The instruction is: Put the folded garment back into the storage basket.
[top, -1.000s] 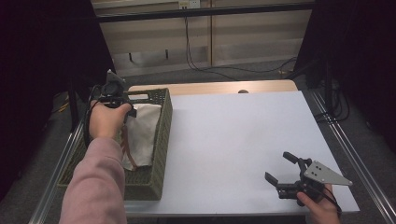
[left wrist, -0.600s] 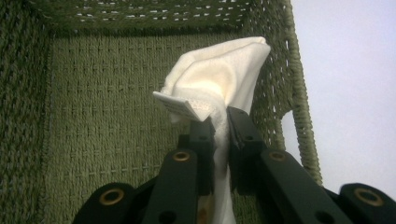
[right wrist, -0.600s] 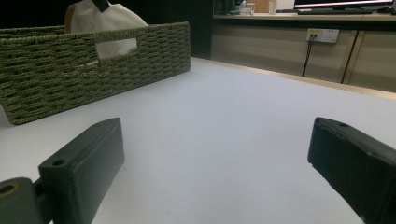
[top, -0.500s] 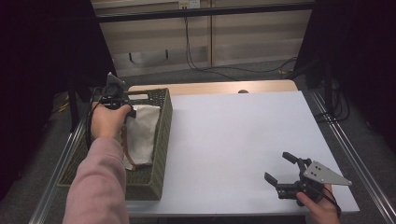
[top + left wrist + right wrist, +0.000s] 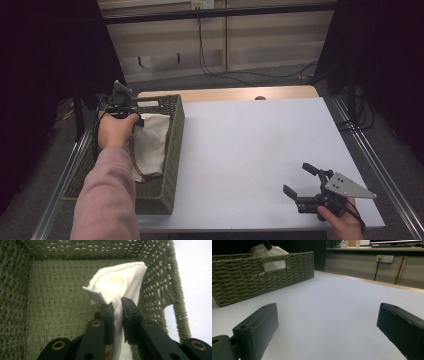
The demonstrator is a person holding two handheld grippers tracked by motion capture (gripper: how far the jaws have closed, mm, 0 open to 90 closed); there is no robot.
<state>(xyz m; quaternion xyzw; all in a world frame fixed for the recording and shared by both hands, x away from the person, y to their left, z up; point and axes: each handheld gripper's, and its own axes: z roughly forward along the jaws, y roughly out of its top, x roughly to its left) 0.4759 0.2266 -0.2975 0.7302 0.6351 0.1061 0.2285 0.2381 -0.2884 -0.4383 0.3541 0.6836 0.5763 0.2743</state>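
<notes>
Left gripper (image 5: 118, 305) clamped on white cloth bag (image 5: 120, 285), lifted inside green woven basket (image 5: 172, 150) at table's left edge. Right gripper (image 5: 303, 183) spread wide, holding nothing, near right corner; broad white tabletop (image 5: 250, 145) between.

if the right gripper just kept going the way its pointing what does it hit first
Probably the green woven basket. The right gripper, jaws open and empty, points low across the bare white table toward it. Nothing lies between, though depth is hard to judge.
</notes>
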